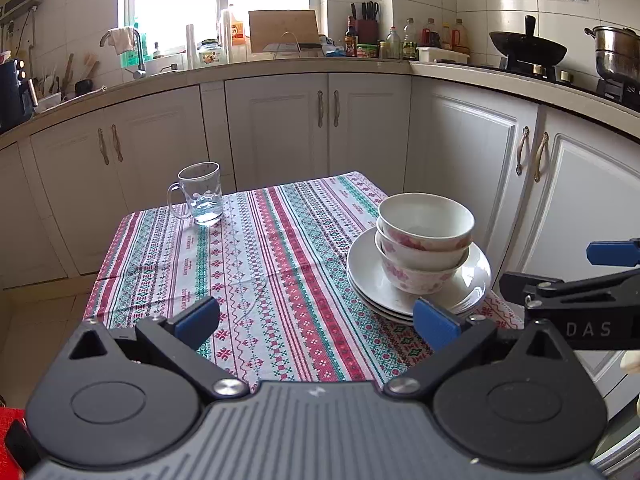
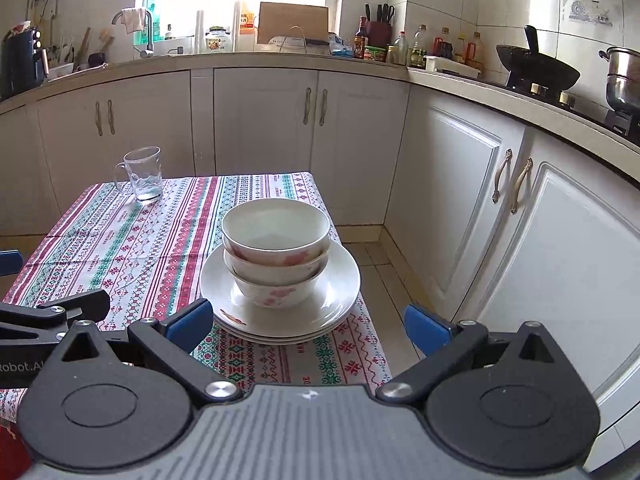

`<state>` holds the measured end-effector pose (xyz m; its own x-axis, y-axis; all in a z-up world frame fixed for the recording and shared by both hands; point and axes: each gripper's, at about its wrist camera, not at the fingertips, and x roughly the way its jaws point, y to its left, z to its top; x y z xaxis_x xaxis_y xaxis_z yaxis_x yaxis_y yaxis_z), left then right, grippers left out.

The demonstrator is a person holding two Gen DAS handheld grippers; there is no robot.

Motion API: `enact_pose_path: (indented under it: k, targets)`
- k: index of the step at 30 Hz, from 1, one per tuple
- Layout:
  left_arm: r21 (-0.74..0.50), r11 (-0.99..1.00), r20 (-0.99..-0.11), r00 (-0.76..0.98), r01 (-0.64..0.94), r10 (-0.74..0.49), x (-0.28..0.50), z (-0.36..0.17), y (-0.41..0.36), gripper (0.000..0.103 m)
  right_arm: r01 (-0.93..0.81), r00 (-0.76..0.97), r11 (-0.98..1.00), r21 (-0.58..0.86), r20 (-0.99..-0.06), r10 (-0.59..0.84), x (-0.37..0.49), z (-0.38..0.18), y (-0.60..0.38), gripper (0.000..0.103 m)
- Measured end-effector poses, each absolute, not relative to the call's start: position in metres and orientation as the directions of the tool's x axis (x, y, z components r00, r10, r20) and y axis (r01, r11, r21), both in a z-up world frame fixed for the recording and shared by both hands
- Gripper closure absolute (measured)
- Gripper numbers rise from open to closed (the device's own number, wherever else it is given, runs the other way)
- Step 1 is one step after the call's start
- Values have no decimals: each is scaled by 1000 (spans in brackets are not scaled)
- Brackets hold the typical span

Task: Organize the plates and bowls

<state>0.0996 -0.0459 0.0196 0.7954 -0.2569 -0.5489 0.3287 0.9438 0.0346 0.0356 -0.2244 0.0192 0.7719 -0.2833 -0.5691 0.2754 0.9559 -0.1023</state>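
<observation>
Right wrist view, and the whole job looks very nearly wrapped up: three bowls sit nested one inside another, standing on a stack of plates at the near right corner of the tabletop. That pile lies straight ahead of the right gripper, just beyond the tips and centred between its jaws, which stand wide apart and hold nothing. No contact with the plate rim that I can make out.

Over in the left wrist view, the left gripper is spread wide too, empty, and the same pile sits ahead and off to the right of its jaws, behind the right-hand tip. A glass mug stands well beyond the jaws to the left, at the far edge of the tabletop, apart from the crockery.

My read: stacking is done, no loose plate or bowl shows anywhere on the cloth. What could remain is moving the pile elsewhere, and nothing here settles that.
</observation>
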Motion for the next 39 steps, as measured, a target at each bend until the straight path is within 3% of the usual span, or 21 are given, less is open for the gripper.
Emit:
enact_pose_path:
  k: [39]
  targets:
    - [20,945,-557,789,325,-260,97,22,-43,1,270,778,955,-120,-557,-290,33,21,-221,0]
